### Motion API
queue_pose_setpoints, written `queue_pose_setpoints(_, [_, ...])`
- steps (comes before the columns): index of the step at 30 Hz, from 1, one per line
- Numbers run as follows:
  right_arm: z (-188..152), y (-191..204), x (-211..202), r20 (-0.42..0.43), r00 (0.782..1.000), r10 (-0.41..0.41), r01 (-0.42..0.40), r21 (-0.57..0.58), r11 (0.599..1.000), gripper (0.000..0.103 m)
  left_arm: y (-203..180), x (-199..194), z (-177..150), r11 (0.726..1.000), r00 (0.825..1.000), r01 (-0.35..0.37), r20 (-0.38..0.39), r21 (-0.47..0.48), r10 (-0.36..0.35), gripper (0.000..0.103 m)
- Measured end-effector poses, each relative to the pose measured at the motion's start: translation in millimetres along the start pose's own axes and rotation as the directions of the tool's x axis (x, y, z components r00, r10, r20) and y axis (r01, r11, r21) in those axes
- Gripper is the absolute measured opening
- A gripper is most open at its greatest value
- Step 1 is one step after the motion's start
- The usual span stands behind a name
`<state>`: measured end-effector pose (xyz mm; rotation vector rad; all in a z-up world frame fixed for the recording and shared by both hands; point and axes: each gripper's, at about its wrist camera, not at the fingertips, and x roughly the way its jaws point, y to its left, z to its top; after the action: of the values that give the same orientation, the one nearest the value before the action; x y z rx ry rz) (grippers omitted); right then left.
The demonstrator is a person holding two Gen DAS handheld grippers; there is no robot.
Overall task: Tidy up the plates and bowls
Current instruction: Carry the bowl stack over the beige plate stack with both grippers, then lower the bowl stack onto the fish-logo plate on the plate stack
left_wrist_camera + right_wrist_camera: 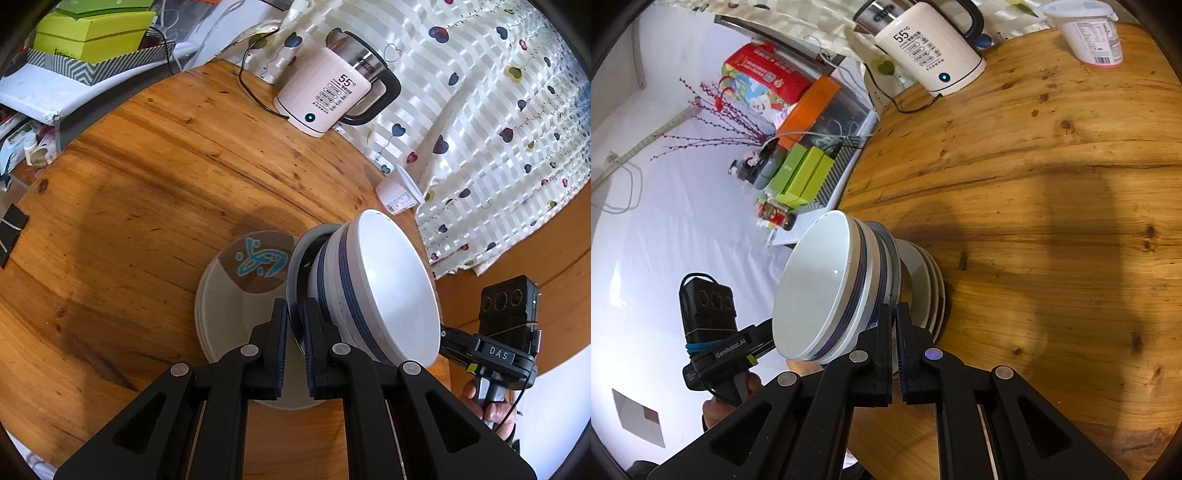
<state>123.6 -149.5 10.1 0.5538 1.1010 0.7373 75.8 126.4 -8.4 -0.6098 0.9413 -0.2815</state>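
Note:
A stack of white bowls with blue bands (373, 291) sits on a grey-rimmed plate (295, 266), held above a pile of cream plates (221, 306) on the wooden table (147, 184). My left gripper (294, 332) is shut on the grey plate's rim on one side. My right gripper (894, 332) is shut on the same plate's rim (892, 258) from the opposite side, with the bowls (827, 291) stacked on it. The cream plates (929, 280) lie right beneath it. The top cream plate has a blue and brown pattern (260, 260).
A white electric kettle (325, 96) with a black cord stands at the far table edge, also in the right wrist view (931, 48). A yogurt cup (400, 192) lies near the heart-patterned curtain (480, 129). Green boxes (92, 33) sit on a shelf beside the table.

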Motion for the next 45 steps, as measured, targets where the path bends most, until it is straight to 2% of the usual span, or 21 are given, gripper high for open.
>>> queue_pose_setpoints(14, [1.7, 6.3, 19.7, -0.036, 0.999, -0.014, 0.014, -0.007, 1.000, 0.006, 19.7, -0.6, -1.5, 0.999, 1.000, -0.016, -0.005, -0.036, 0.016, 0.007])
queue_pose_setpoints(24, [2.0, 5.4, 23.8, -0.048, 0.999, -0.022, 0.022, 0.001, 1.000, 0.006, 20.1, -1.2, -0.9, 0.999, 1.000, -0.012, -0.005, -0.044, 0.012, 0.007])
queue_pose_setpoints(38, [0.2, 7.2, 24.5, -0.049, 0.998, -0.035, 0.034, -0.013, 0.999, 0.007, 28.7, -2.0, -1.9, 0.995, 0.999, 0.032, 0.013, -0.100, -0.031, 0.008])
queue_pose_setpoints(40, [-1.0, 7.3, 23.2, -0.046, 0.998, -0.038, 0.038, -0.018, 0.999, 0.009, 29.2, -2.4, -2.6, 0.994, 0.999, 0.034, 0.018, -0.103, -0.033, 0.009])
queue_pose_setpoints(45, [-5.9, 8.8, 16.3, -0.028, 0.997, -0.066, 0.065, -0.044, 0.997, 0.027, 27.1, -3.4, -5.6, 0.994, 0.999, 0.030, 0.030, -0.104, -0.027, 0.009])
